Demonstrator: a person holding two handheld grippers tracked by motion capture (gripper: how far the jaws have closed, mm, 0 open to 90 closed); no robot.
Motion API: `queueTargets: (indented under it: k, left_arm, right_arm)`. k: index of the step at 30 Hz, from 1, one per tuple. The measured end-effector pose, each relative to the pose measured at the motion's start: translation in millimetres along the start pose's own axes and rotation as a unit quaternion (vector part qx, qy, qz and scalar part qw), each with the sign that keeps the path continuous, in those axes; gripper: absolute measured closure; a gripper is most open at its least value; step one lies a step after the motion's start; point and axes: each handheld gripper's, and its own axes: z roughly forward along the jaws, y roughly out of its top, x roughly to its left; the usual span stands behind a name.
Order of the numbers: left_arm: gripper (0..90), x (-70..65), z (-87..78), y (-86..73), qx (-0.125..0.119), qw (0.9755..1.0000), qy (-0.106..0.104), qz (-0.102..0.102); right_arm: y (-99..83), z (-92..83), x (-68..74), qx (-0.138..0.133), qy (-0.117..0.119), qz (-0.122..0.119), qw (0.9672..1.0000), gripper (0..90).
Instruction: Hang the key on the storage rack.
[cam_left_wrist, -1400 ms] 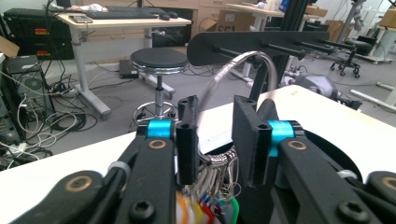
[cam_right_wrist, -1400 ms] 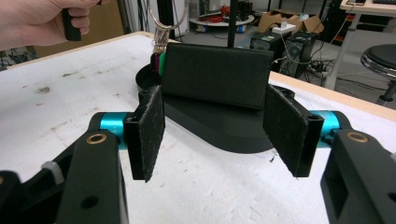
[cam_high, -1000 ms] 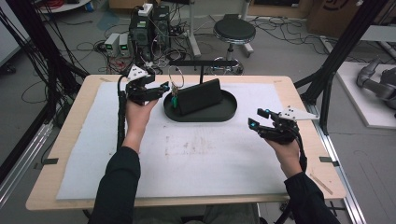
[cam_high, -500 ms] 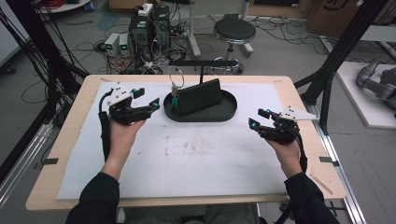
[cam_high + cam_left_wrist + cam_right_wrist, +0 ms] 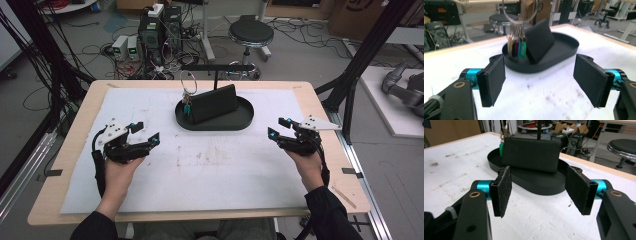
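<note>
A black oval tray (image 5: pixel 246 120) sits at the far middle of the white mat, with a black block (image 5: pixel 214 104) leaning upright in it. A key ring (image 5: pixel 187 82) with coloured tags (image 5: pixel 517 48) hangs from a thin black stand (image 5: pixel 215 67) over the tray's left end. My left gripper (image 5: pixel 148 132) hovers low over the mat, left of and nearer than the tray. Its jaws have just been opening and hold nothing (image 5: pixel 539 82). My right gripper (image 5: pixel 276 127) is to the right of the tray, open and empty (image 5: pixel 537 195), facing the block (image 5: pixel 531 153).
The wooden table (image 5: pixel 70 165) carries the white mat (image 5: pixel 215 170). Black frame posts (image 5: pixel 350 95) rise by its right far corner. Behind the table, on the floor, stand a stool (image 5: pixel 250 34), electronics boxes (image 5: pixel 160 25) and cables.
My left hand has drawn away from the key ring, moving left, nearer and lower over the mat, and its jaws stand wider. The right hand has kept still.
</note>
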Motion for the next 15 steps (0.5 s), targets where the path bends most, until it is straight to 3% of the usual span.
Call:
queueTargets:
  k: [4, 15]
  left_arm:
    - [25.6, 2.6, 0.6, -10.3, 0.021, 0.9996, 0.012, 0.013]
    - [25.6, 4.7, -0.7, -11.9, 0.024, 0.9992, 0.019, 0.027]
  right_arm:
    - [-3.1, -2.5, -0.8, 0.003, -0.009, 0.0, 1.0, 38.9]
    - [-12.7, -10.7, -12.2, 0.018, -0.034, 0.014, 0.9991, 37.7]
